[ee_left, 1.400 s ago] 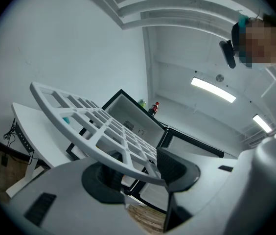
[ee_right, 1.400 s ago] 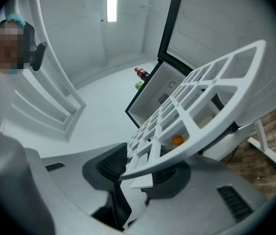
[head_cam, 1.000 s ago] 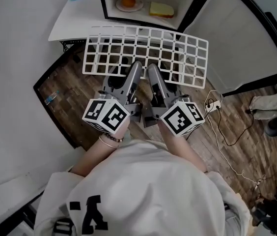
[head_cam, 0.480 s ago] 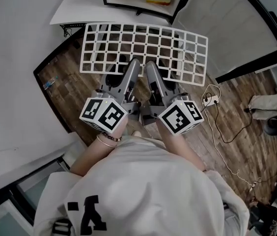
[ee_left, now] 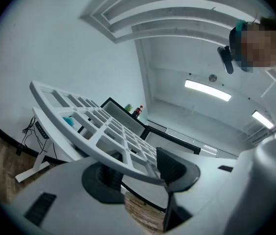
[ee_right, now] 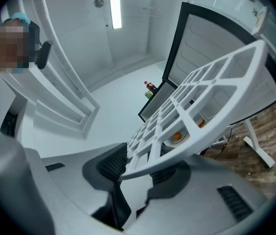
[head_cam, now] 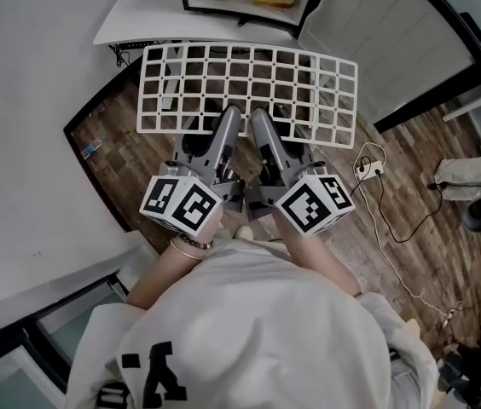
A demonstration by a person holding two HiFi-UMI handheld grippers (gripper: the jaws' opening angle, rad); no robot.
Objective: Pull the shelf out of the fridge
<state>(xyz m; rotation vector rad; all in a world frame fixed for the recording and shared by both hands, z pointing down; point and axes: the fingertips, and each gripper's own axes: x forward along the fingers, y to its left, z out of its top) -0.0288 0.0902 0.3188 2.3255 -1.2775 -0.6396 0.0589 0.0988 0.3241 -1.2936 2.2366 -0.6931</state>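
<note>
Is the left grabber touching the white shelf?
Touching. The left gripper view shows the left gripper with its two pads pinching the front edge of the white grid shelf between them.

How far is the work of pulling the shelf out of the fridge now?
Done: the white shelf is fully clear of the open fridge, held over the wood floor. In hand: the left claw and right claw each clamp its near edge, side by side. Left: only to put it down; no place for it shows.
</note>
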